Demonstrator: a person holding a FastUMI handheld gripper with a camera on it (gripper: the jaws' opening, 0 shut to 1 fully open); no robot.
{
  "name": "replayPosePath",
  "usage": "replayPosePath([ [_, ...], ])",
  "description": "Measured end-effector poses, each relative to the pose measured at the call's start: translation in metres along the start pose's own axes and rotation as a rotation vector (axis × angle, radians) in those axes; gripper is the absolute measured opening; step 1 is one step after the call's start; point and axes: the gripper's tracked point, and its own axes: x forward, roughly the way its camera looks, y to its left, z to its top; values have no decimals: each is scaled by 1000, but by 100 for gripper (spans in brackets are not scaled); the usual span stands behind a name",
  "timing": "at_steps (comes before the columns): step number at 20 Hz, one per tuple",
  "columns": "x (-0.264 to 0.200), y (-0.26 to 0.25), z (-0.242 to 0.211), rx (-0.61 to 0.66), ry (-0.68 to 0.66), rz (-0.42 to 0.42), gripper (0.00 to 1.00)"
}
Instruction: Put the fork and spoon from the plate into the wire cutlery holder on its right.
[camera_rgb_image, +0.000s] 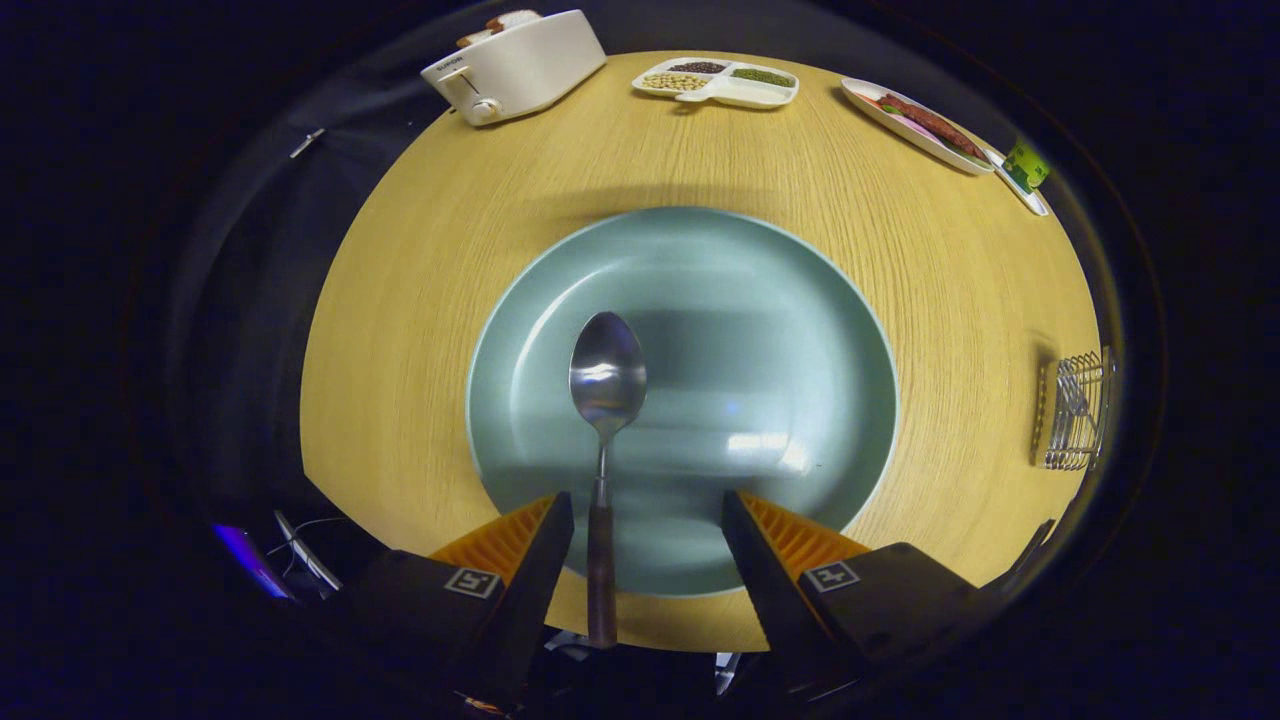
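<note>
The tongs (648, 540) stand spread over the near rim of the plate (800, 330), pinching nothing; the spoon (605, 400) lies on the plate, bowl pointing away, its dark handle running back between the fingers, close by the left one, whether touching I cannot tell; the holder (1075, 410) stands on the surface (420, 300) well to the right of the plate, with a fork (1070, 395) seemingly inside; beyond the plate sit a toaster (515, 65), a divided tray (716, 82) and a long dish (920, 125).
</note>
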Motion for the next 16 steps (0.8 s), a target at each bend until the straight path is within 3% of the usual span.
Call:
replayPosePath([
  [2,2,-2,-2,-19,9,-19,81],
  [3,1,-3,-4,-23,16,-23,62],
  [4,6,-4,-3,-31,25,-28,51],
  [5,4,-3,-1,-37,28,-19,32],
  [8,5,0,-4,-47,64,31,21],
  [9,3,0,-5,-53,71,44,12],
  [16,-13,4,0,-31,75,154,9],
])
